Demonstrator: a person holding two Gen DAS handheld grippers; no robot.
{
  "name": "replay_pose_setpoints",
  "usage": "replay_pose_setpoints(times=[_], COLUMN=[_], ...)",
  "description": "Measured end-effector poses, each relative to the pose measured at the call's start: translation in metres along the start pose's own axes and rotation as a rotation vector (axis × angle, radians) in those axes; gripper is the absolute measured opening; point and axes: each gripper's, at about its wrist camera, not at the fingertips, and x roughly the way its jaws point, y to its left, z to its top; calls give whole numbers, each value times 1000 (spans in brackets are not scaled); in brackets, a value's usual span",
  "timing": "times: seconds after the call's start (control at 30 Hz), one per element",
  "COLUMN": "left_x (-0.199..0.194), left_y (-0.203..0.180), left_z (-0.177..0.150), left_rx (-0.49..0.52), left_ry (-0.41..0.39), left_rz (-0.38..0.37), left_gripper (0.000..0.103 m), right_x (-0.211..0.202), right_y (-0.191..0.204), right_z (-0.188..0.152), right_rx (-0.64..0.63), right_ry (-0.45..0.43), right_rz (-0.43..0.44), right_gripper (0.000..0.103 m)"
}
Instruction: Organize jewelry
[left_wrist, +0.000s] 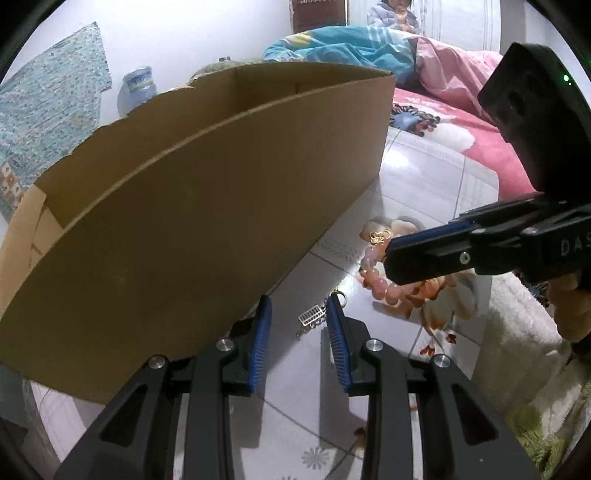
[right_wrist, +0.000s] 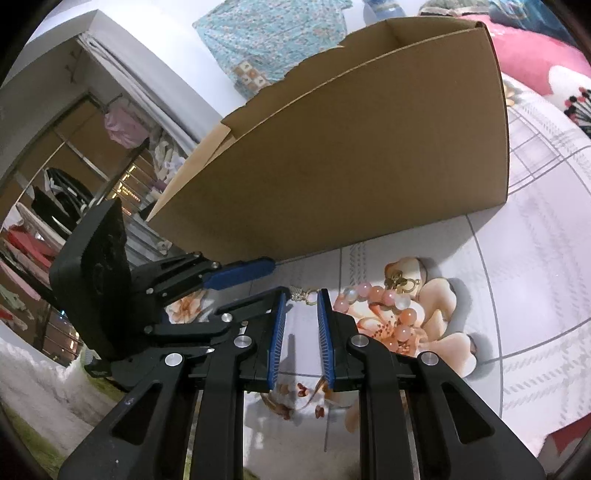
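Both my left gripper (left_wrist: 299, 312) and right gripper (right_wrist: 300, 295) hold jaws open. The bead bracelet (right_wrist: 384, 314) at two o'clock looks slippery, floppy; I'd pinch its strand.

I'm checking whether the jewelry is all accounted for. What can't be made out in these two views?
- Cardboard box interior: both views, hidden by its near wall.
- Bead bracelet: left wrist view, partly covered by the right gripper.
- Silver charm: small; right wrist view shows only its clasp.
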Motion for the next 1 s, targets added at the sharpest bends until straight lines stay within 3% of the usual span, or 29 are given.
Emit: replay_pose_setpoints(times=[0.27, 0.5, 0.63, 0.77, 0.9, 1.0], left_x=[7, 2, -4, -11, -18, -15], left_y=[1, -6, -10, -17, -15, -7], left_z=[-3, -7, -13, -18, -13, -4], left_rx=[-30, -42, -48, -51, -37, -47], left_ry=[38, 62, 71, 87, 40, 22], left_rz=[-4, -10, -34, -119, -84, -7], left_gripper=[26, 10, 5, 5, 5, 5], right_x=[-2, -4, -7, -12, -14, -15], right_y=[1, -7, -8, -10, -10, -11], right_z=[-4, -7, -8, -10, -9, -9], right_rx=[2, 8, 9, 5, 3, 4], right_ry=[-4, -10, -15, -16, -20, -22], right_rz=[10, 21, 27, 32, 34, 35], right_gripper=[18, 18, 18, 18, 18, 18])
